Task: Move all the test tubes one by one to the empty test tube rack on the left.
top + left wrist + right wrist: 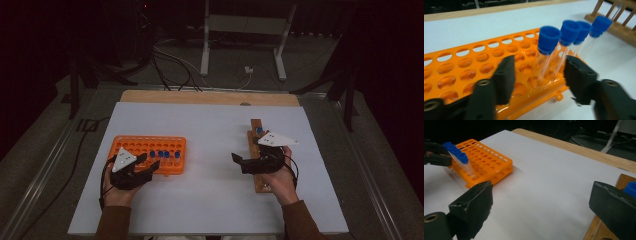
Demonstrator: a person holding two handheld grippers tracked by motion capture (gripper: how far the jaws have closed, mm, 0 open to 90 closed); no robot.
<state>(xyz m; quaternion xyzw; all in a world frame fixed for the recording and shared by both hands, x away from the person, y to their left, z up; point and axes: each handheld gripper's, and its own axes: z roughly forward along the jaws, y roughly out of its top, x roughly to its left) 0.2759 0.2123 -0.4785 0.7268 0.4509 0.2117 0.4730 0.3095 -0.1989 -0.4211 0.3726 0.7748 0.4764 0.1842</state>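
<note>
An orange tube rack (pixel 131 144) lies on the left of the white sheet and holds several clear tubes with blue caps (pixel 162 154). My left gripper (pixel 150 162) sits at the rack's near edge. In the left gripper view its jaws (pixel 539 72) stand apart on either side of the nearest capped tube (pixel 549 40), which stands in the orange rack (pixel 461 65); the pads do not touch it. My right gripper (pixel 235 159) is open over a wooden rack (pixel 256 123), pointing left. A blue cap (pixel 631 188) pokes up from the wooden rack (pixel 624 180) beside the right gripper's (pixel 541 200) wide jaws.
The white sheet (pixel 210 200) covers a wooden table whose far edge (pixel 210 97) is bare. Behind the table a metal stand (pixel 245 30) and cables (pixel 170 60) sit on the floor. The wooden rack (pixel 621 27) lies to the right of the orange one.
</note>
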